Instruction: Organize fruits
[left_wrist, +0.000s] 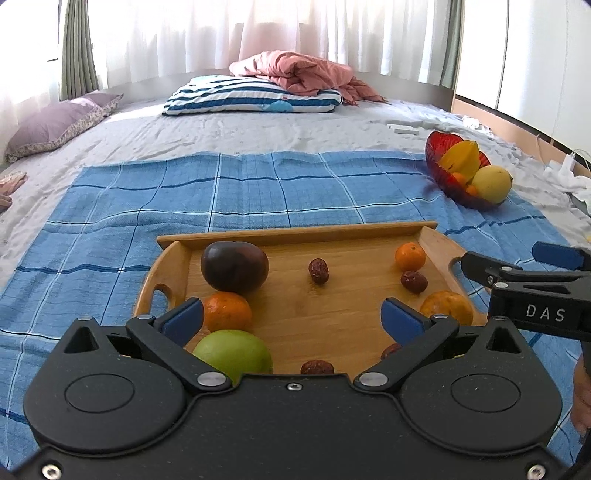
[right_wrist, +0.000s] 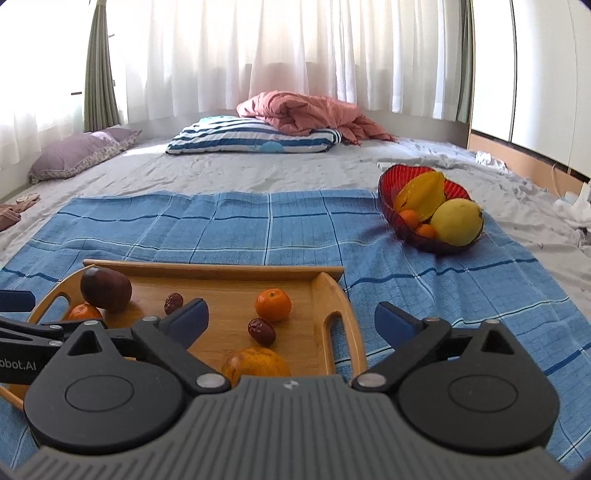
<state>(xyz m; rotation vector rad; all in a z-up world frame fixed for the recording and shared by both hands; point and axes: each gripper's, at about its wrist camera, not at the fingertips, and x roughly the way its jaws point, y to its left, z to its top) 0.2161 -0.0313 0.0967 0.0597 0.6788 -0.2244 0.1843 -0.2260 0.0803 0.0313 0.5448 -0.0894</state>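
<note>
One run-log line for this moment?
left gripper: open, empty | right gripper: open, empty | wooden tray: fruits loose | red bowl: partly filled

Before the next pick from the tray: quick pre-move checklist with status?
1. Left hand-held gripper empty and open: ok, nothing between the fingers.
2. Right hand-held gripper empty and open: ok.
3. Fruit reachable on the wooden tray: ok; the small orange and the date beside it lie loose and uncovered.
4. Room in the red bowl: cannot tell; the starfruit, the yellow fruit and small oranges already fill much of it.
5. Path from the tray to the bowl: ok, only flat blue cloth between.
6. Grippers apart from each other: ok, they do not touch.
</note>
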